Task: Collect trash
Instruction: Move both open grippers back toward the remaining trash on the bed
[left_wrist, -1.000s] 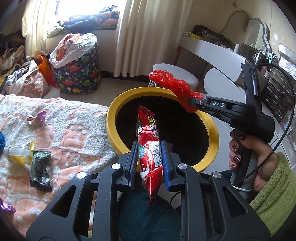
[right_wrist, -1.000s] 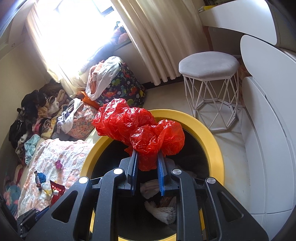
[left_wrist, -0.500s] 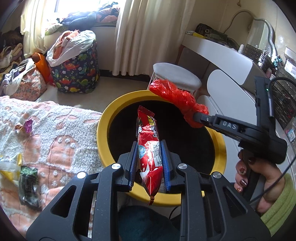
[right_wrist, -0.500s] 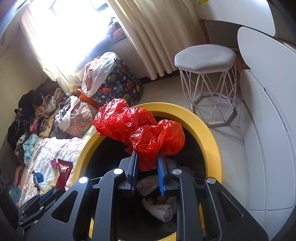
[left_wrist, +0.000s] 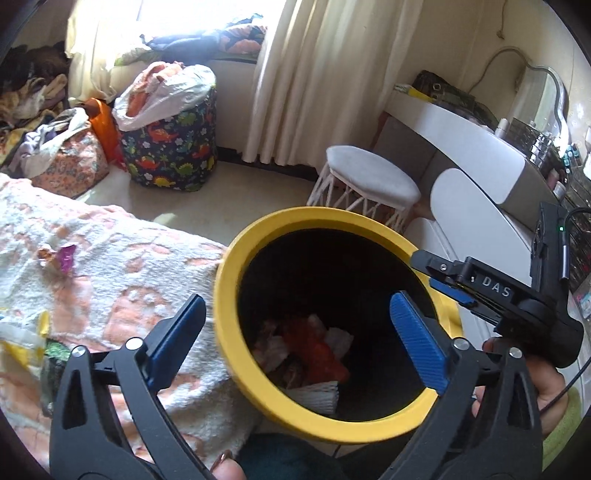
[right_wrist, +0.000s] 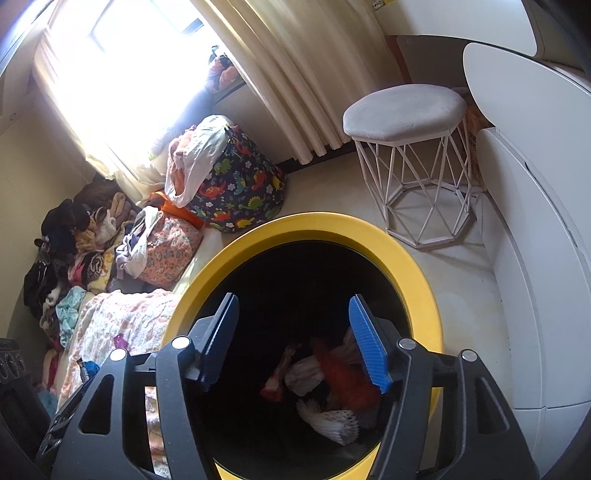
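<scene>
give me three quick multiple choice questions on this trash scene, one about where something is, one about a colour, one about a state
1. Where does the purple wrapper lie?
A. on the pink-and-white blanket
B. on the stool
C. in the bin

2. What colour is the bin's rim?
A. white
B. yellow
C. green

3. How are the left gripper's fingers?
A. shut on a snack packet
B. shut with nothing between
C. open with nothing between

Key:
1 A, the purple wrapper rests on the blanket.
2 B, the bin has a yellow rim around a black inside.
3 C, the left gripper has its fingers spread wide, and only the bin's mouth shows between them.
</scene>
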